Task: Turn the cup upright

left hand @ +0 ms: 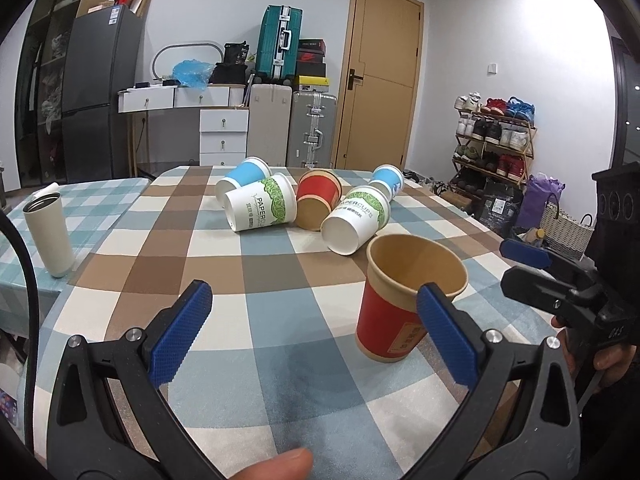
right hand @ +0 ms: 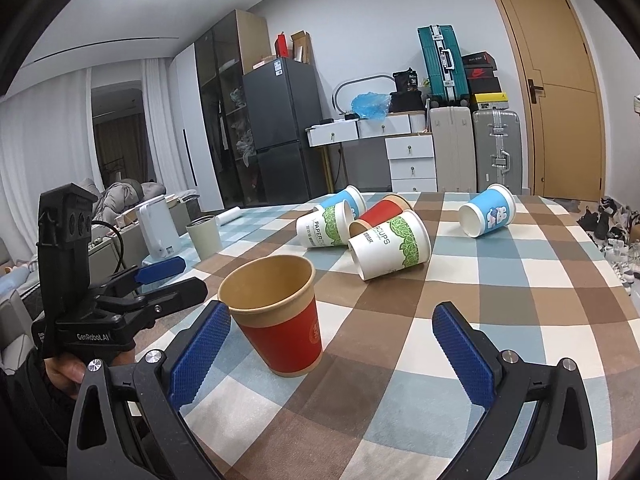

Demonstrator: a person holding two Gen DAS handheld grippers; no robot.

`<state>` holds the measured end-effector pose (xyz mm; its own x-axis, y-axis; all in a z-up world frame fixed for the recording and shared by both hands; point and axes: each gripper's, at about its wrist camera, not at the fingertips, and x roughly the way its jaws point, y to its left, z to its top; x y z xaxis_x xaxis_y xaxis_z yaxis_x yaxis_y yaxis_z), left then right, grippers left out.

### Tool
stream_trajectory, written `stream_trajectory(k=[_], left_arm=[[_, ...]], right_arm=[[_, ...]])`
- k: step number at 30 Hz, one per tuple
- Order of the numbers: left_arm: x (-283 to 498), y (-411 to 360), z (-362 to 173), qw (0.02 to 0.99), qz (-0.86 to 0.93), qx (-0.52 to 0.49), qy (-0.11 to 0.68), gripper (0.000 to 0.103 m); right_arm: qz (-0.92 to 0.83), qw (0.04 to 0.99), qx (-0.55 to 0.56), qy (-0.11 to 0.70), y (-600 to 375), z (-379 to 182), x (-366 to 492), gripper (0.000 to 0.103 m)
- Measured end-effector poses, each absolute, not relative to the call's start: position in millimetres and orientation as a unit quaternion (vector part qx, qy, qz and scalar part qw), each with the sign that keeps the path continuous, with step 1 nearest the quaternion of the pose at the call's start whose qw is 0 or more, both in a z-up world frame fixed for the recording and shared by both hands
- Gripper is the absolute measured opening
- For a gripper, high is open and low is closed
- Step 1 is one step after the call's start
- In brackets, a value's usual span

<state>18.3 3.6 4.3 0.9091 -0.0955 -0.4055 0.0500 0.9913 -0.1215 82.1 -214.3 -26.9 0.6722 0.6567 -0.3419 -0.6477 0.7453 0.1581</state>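
Though partly masked, red cup [left hand: 394, 312] (seemingly) upright.

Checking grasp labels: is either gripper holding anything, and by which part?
Nothing is held. Left gripper and right gripper are open; the upright red paper cup stands free.

Red-and-kraft cup [left hand: 396, 312]; blue claw pads [left hand: 182, 334]; brown-blue-white checked tablecloth [left hand: 256, 276].

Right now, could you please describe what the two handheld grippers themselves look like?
Both the left gripper and the right gripper have black plastic frames, silver bolts and blue knurled finger pads. White "GenRobot.AI" lettering marks the left one, and a black cable trails beside it.
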Motion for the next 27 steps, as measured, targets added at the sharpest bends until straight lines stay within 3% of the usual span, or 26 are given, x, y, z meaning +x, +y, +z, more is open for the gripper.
stream_trajectory(k=[27], left_arm=[[15.4, 3.1, 0.8, 0.976, -0.036, -0.054, 0.206, 0.102]], right_arm=[[0.363, 0.91, 0.001, 0.2, -209.1, -31.0, 82.7, 0.103]])
